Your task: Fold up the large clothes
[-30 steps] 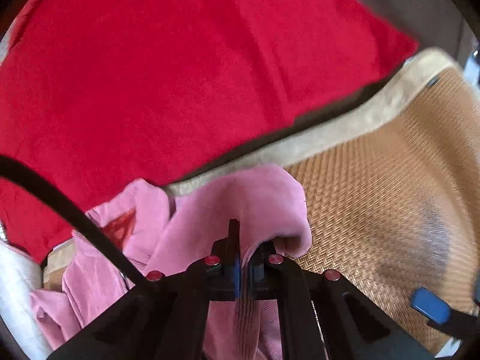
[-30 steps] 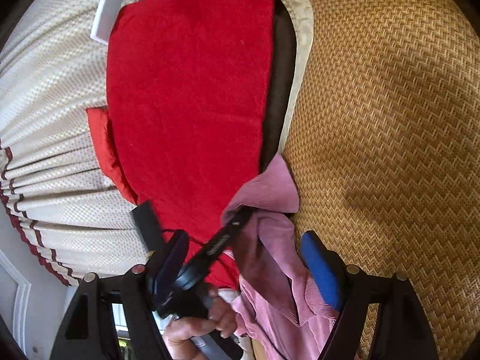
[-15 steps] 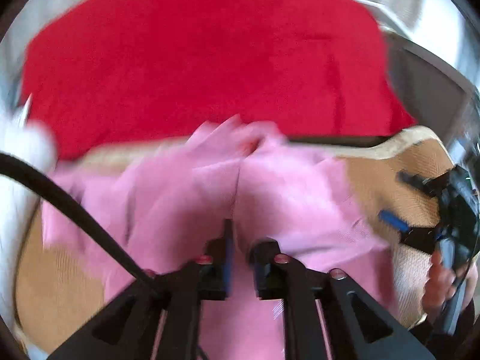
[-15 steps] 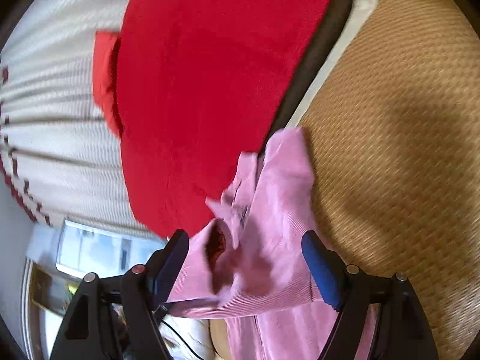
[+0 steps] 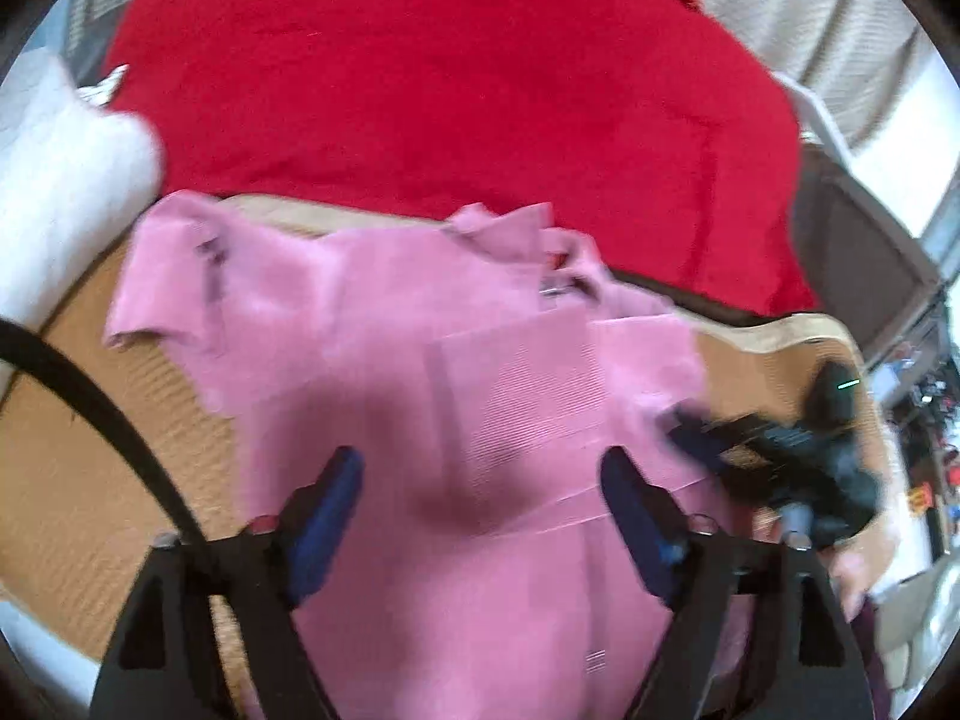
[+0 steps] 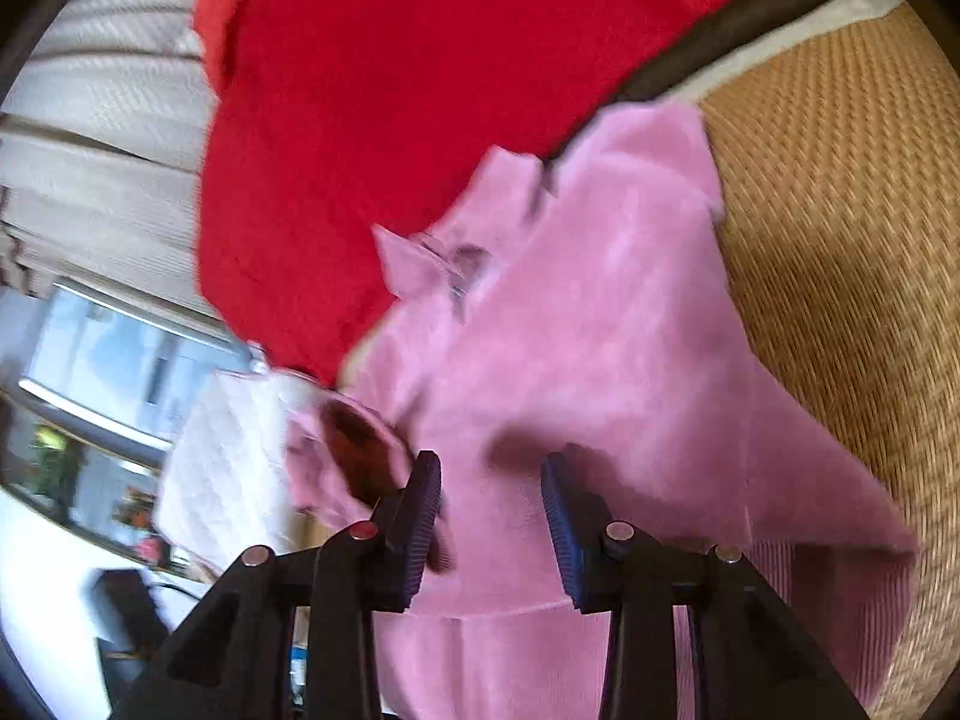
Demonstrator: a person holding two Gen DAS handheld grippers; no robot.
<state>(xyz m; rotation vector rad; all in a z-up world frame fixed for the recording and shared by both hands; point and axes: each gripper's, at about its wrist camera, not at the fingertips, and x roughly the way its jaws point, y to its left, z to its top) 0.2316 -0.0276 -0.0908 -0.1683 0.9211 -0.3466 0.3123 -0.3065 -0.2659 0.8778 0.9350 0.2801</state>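
Pink garment (image 5: 456,372): now spread across the woven mat (image 5: 90,480), collar end toward the red blanket (image 5: 444,78); a second ago bunched in a heap at the mat's edge.
Left gripper (image 5: 480,480): jaws just opened wide, hovering over the cloth, nothing pinched (a second ago clamped shut on a fold).
Right gripper (image 6: 489,498): jaws just narrowed to a partial gap over the pink cloth; cannot tell whether the pads press on fabric (motion blur). Also visible at the garment's right edge in the left view (image 5: 720,450).
Meaning for the task: spreading looks done on the left side; probably ready for a first fold once a fresh edge is gripped.
Surroundings: white cushion (image 5: 66,180) beside the mat, pale pleated curtain (image 6: 102,138) behind the blanket.
In the way: collar corner overlapping the blanket's edge; black cable (image 5: 108,420) crossing the left view.
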